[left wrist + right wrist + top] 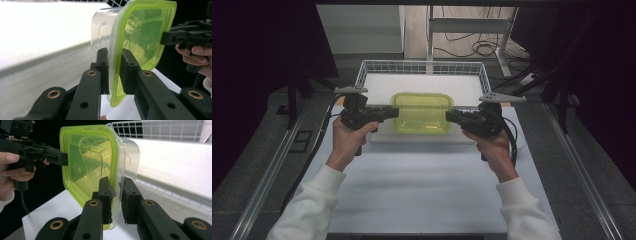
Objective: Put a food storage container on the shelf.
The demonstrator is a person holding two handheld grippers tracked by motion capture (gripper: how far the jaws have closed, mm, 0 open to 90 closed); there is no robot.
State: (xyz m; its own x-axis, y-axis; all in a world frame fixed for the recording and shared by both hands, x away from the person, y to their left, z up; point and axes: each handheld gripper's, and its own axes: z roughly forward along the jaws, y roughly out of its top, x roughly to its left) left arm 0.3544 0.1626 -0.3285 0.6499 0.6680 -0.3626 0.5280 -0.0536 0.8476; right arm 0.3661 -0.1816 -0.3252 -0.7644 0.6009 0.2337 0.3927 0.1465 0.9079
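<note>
Your left gripper (393,112) is clamped on the left rim of the box (422,113); your right gripper (449,116) is clamped on its right rim. The box, with its green lid (142,37), sits at frame centre, in front of the basket (422,67).

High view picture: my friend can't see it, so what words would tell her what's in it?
Two hand-held grippers, left gripper and right gripper, clamp opposite ends of a clear food container with a green lid. They hold it above a white table, in front of a white wire basket. White sleeves enter from the bottom.
</note>
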